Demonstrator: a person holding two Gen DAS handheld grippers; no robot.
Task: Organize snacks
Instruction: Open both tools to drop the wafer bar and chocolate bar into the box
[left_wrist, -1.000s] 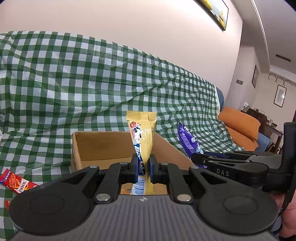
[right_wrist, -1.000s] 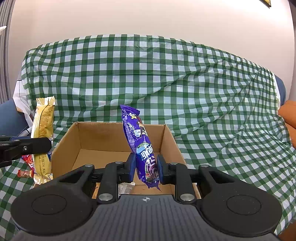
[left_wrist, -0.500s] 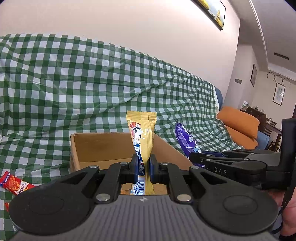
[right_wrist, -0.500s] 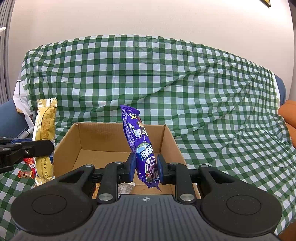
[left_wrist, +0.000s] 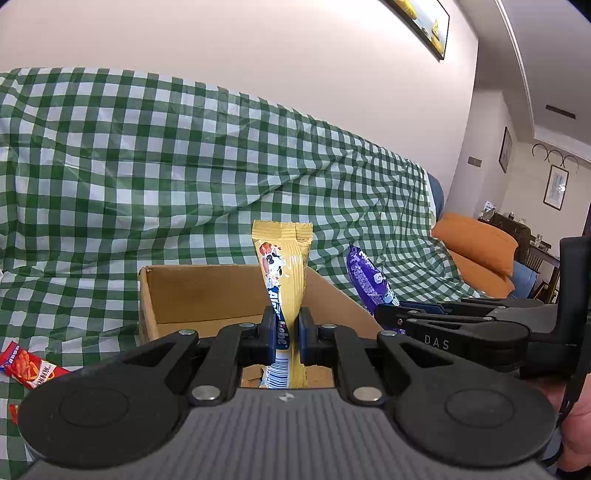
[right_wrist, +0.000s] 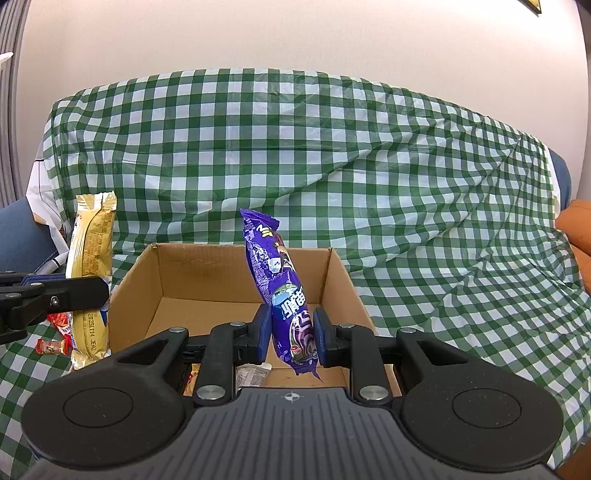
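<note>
My left gripper (left_wrist: 287, 334) is shut on a yellow snack packet (left_wrist: 284, 280), held upright above the near edge of an open cardboard box (left_wrist: 192, 291). My right gripper (right_wrist: 290, 332) is shut on a purple snack packet (right_wrist: 280, 291), held upright over the same box (right_wrist: 207, 277). The left gripper and its yellow packet (right_wrist: 90, 277) show at the left of the right wrist view. The right gripper and purple packet (left_wrist: 367, 282) show at the right of the left wrist view. A small wrapper (right_wrist: 251, 373) lies on the box floor.
A green-and-white checked cloth (right_wrist: 332, 166) covers the sofa under and behind the box. A red snack packet (left_wrist: 29, 369) lies on the cloth left of the box, and small red wrappers (right_wrist: 51, 345) lie near it. Orange cushions (left_wrist: 476, 251) are at the right.
The left gripper with the yellow packet has drifted slightly right, towards the box. The right gripper and purple packet have stayed in place.
</note>
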